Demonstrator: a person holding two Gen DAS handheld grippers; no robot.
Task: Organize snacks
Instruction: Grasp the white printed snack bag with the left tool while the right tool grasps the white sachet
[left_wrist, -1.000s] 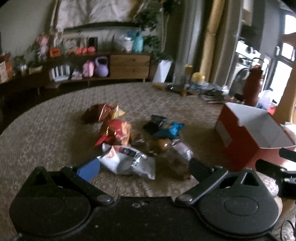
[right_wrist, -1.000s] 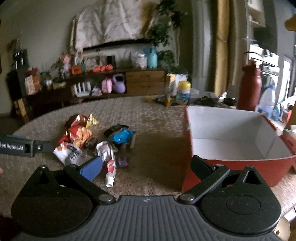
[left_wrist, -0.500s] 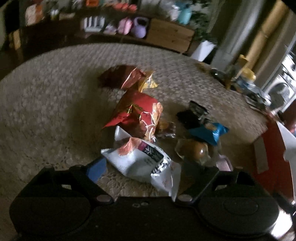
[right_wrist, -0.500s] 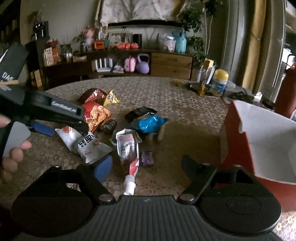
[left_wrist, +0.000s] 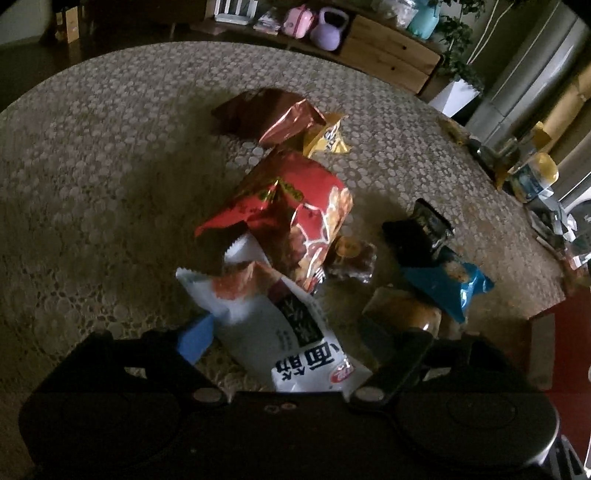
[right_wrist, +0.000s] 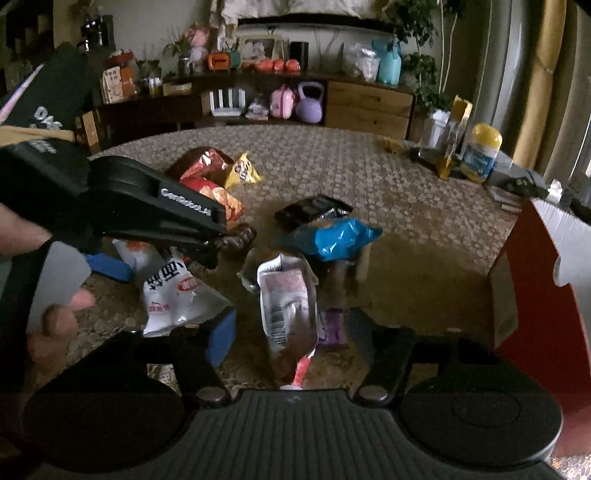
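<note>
A pile of snack packets lies on the lace-covered round table (left_wrist: 92, 177). My left gripper (left_wrist: 295, 336) is open, its fingers either side of a white packet (left_wrist: 273, 325); it also shows in the right wrist view (right_wrist: 162, 258). Behind lie a red chip bag (left_wrist: 295, 210), a brown foil bag (left_wrist: 266, 114), a blue packet (left_wrist: 447, 280) and a black packet (left_wrist: 421, 229). My right gripper (right_wrist: 291, 332) is open, its fingers around a clear pink-and-white pouch (right_wrist: 288, 306). The white packet (right_wrist: 173, 291) and blue packet (right_wrist: 340, 236) show there too.
A red box with a white inside (right_wrist: 546, 280) stands open at the right. A yellow-lidded jar (right_wrist: 480, 155) and a clear bag stand at the table's far right. A sideboard with ornaments (right_wrist: 295, 99) runs along the back wall.
Both grippers have dropped and moved forward into the pile. The left one has come down over the white packet, the right one over the clear pouch, away from the red box.
</note>
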